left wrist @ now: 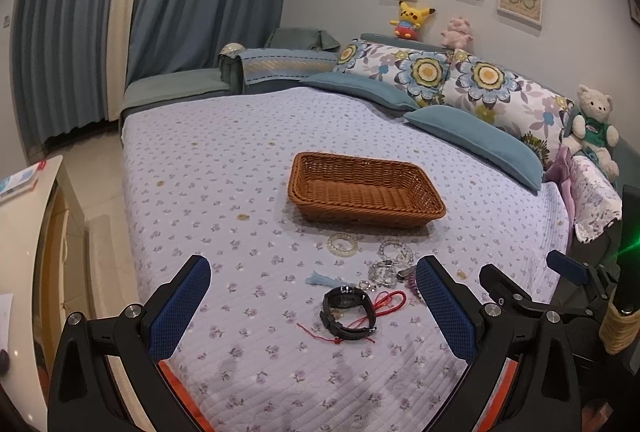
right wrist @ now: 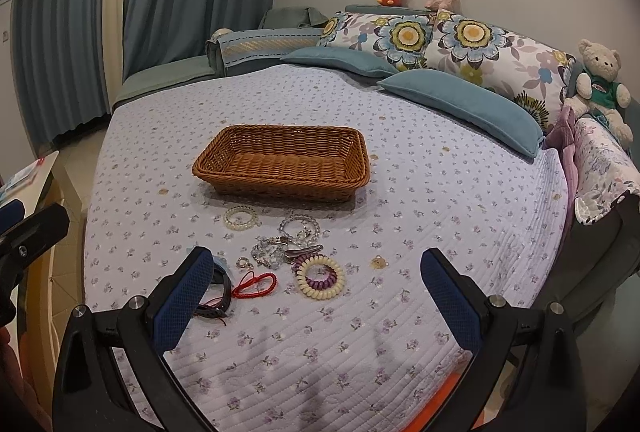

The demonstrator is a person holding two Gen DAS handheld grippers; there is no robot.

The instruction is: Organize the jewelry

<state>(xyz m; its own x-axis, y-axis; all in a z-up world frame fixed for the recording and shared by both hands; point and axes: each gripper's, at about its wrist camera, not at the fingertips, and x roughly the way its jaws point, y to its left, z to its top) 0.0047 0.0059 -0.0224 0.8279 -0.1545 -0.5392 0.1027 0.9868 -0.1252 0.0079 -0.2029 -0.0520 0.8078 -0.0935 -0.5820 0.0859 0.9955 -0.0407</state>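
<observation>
An empty brown wicker basket (left wrist: 366, 188) (right wrist: 282, 162) sits on the bed. In front of it lie a black watch (left wrist: 349, 313) (right wrist: 219, 292), a red cord (left wrist: 386, 302) (right wrist: 254, 283), a pale bead bracelet (left wrist: 342, 244) (right wrist: 241, 218), clear bead bracelets (left wrist: 394, 250) (right wrist: 300, 226), a hair clip (right wrist: 303, 251) and a coil hair tie (right wrist: 320, 277). My left gripper (left wrist: 314, 274) is open above the watch. My right gripper (right wrist: 318, 266) is open above the coil tie. The right gripper also shows at the right edge of the left wrist view (left wrist: 528, 284).
The floral quilt (right wrist: 400, 192) covers the bed. Blue and flowered pillows (right wrist: 460, 100) line the headboard, with a teddy bear (right wrist: 600, 84) at the right. A white side table (left wrist: 24, 232) stands left of the bed. A folded blanket (right wrist: 600, 164) lies at the right edge.
</observation>
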